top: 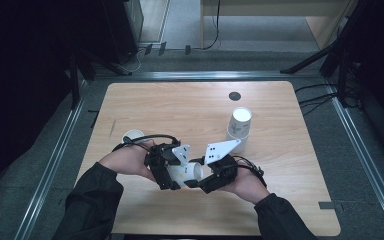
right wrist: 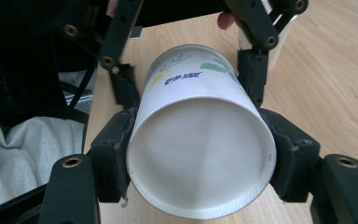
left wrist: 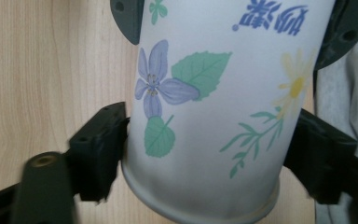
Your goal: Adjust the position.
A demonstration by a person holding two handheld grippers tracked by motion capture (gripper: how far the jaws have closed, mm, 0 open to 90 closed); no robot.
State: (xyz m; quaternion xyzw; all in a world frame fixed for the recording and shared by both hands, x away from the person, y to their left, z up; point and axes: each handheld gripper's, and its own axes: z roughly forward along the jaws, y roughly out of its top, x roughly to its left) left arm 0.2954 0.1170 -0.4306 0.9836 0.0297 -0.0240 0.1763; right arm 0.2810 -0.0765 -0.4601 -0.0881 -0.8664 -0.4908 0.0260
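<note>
Cup (right wrist: pixel 200 154) interior hidden between tools

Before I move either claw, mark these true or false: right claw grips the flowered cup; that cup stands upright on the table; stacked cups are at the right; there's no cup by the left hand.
1. The right claw is clamped on the flowered cup: true.
2. That cup stands upright on the table: false, it lies level between the two claws, above the tabletop.
3. Stacked cups stand at the right: true.
4. No cup by the left hand: false, a white cup sits beside it.
</note>
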